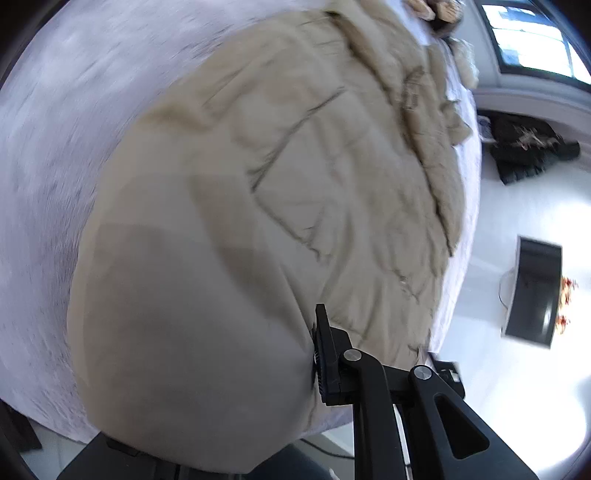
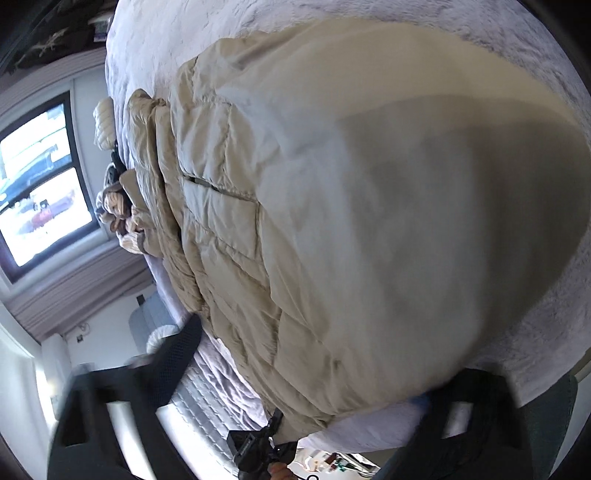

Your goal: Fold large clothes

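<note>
Left gripper (image 1: 312,354): only one black finger shows in its own view, its ribbed pad pressed against a bulging fold of the beige quilted coat (image 1: 229,229); the jaws stand nearly together with the fabric pinched between them, and the other finger is hidden behind the cloth. In the right wrist view the same tool appears small at the bottom edge, gripping the coat's hem, with part of a hand (image 2: 279,470) behind it. Right gripper (image 2: 295,387): two blurred black fingers stand apart on either side of the coat's near edge; whether the pads press on the fabric cannot be told. The coat lies spread across a pale lilac bed cover (image 2: 517,33), its near end lifted towards both cameras, its far end bunched in folds. A slit pocket (image 2: 218,188) shows on the quilted panel. A dark mark (image 1: 410,92) on the coat's far part is too blurred to read. Beyond the bed: a window (image 2: 40,177), a dark garment (image 1: 532,147) on the white floor and a black box (image 1: 535,291). No legible writing anywhere.
</note>
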Tool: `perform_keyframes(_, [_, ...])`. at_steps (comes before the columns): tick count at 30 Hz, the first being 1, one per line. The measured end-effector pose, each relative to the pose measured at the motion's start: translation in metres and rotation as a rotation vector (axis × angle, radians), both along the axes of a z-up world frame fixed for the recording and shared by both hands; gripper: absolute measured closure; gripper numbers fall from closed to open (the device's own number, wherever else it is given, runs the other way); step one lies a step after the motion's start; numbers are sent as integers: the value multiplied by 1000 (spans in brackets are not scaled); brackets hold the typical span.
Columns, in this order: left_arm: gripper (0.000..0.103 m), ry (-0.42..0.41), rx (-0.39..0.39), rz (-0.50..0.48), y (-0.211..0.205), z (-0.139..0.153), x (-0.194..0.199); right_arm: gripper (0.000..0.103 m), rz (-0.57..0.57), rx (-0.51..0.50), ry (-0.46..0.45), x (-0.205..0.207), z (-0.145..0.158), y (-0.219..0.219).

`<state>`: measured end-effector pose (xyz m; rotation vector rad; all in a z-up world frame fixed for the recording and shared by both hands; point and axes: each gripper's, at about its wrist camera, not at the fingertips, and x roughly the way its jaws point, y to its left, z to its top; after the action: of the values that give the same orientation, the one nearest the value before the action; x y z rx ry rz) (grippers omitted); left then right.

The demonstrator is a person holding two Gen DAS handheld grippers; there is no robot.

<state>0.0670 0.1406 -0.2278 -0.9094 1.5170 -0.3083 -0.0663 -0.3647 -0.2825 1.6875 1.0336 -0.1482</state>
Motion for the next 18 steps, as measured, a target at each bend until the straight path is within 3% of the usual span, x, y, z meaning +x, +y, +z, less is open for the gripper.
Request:
perform_keyframes(1, [85, -10, -11, -14, 1, 5, 5, 72, 1, -13, 21, -1, 0, -1])
perform_keyframes(2, [85, -16, -17, -22, 3, 9, 7, 88, 1, -25, 32, -1, 1, -1])
perform_keyframes(11, [85, -168, -56, -82, 12, 77, 56, 93, 2, -105, -96, 10, 52, -3])
perform_keyframes(18, [85, -318, -19, -70, 10, 121, 108, 93, 106, -189, -211, 76, 109, -13])
